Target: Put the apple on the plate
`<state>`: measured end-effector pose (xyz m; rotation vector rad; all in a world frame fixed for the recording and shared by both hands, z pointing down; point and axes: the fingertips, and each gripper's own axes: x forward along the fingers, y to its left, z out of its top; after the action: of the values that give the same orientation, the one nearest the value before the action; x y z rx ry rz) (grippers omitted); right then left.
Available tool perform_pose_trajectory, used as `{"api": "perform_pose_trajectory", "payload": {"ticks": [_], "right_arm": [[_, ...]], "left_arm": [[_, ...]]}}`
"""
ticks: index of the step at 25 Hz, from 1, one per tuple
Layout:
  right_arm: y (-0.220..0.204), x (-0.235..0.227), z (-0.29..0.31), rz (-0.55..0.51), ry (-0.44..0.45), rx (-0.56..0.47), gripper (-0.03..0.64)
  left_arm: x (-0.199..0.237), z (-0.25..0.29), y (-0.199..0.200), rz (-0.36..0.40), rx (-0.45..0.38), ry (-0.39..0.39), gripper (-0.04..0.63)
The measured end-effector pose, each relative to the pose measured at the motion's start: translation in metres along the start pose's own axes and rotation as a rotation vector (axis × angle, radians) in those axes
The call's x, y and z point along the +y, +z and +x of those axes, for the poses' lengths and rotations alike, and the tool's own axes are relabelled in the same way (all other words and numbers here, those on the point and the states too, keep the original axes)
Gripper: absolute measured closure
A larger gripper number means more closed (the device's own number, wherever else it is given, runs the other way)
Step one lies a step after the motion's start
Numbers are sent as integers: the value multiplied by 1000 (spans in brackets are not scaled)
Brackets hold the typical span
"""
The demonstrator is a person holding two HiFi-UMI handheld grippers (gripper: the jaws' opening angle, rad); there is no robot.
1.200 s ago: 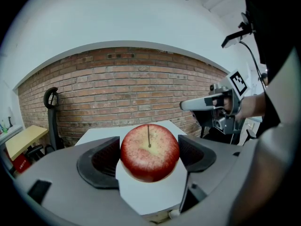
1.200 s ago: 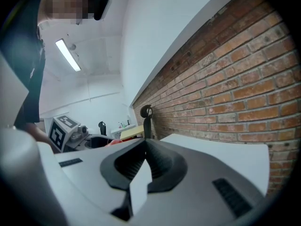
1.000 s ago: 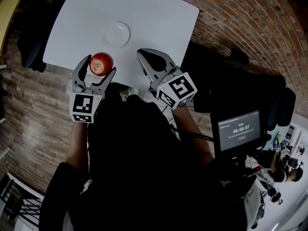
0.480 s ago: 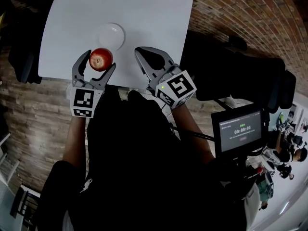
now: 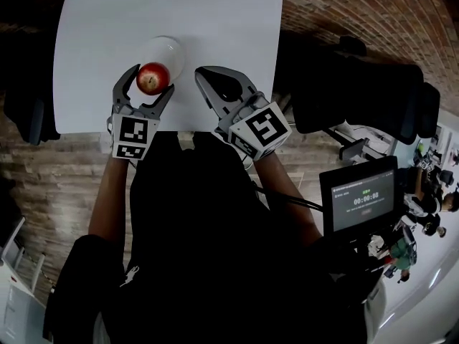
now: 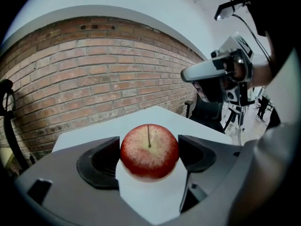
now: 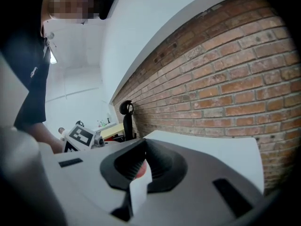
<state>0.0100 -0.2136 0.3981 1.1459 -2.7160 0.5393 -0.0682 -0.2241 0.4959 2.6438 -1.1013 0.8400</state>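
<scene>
Red with pale flecks, a round apple (image 6: 149, 149) sits stem-up, clamped between the dark pads of the left gripper (image 5: 150, 79). It is held at the near edge of a small round white plate (image 5: 169, 47) on a white table (image 5: 215, 20); whether it touches the plate is hard to judge. Right of the plate, the right gripper (image 5: 206, 77) hovers, jaws almost together on nothing. Beyond the plate stands a red-brick wall (image 6: 94, 69).

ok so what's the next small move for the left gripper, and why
Probably ease the left gripper forward a little, toward the middle of the plate. Its jaws are shut on the apple, which in the head view overlaps only the plate's near rim, so letting go now could drop it on the rim.
</scene>
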Motion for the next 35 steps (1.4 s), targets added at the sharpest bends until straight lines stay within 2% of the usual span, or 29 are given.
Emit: {"api": "perform_pose_trajectory", "payload": {"ticks": [5,12,28,35], "right_arm": [[-4,-8,3,7,-74,5,614],[-14,-15,2,45,-152,14,614],[-25,-24,-8,83,-214,33,614],[-27,-8,0,84,-238,37,614]], "left_arm": [[5,29,-16,36,31,-61,203],[11,61,-46,104,94,-104,202],[3,99,-64,104,131,-150,202],[13,97,-74,114,122,-157,202]]}}
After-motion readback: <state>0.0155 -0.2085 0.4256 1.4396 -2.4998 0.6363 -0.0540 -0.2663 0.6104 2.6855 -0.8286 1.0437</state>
